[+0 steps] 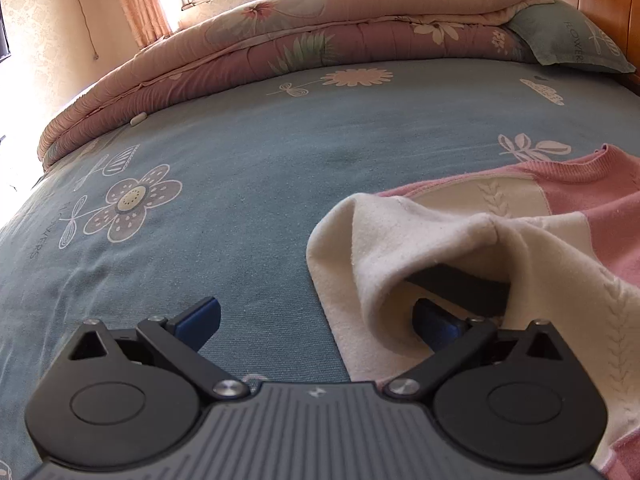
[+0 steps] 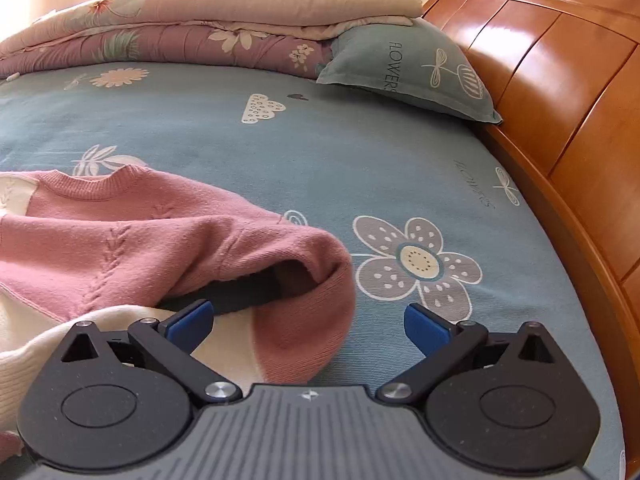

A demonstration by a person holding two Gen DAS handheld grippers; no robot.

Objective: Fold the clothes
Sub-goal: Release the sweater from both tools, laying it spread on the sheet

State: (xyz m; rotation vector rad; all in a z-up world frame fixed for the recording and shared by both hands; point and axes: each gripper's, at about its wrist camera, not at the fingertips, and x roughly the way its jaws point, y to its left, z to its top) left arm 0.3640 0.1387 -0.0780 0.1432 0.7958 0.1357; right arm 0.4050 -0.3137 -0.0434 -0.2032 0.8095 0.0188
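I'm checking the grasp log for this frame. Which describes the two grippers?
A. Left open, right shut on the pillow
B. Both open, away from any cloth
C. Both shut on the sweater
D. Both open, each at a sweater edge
D: the left gripper is spread wide with its right finger tucked under the cream fold of the sweater, and the right gripper is spread around the pink fold.

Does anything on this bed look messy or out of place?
Only the pink and cream knitted sweater: it lies rumpled on the blue flowered bedsheet, its edges curled up into loose humps near both open grippers instead of lying flat. The folded floral quilt and blue pillow look tidy.
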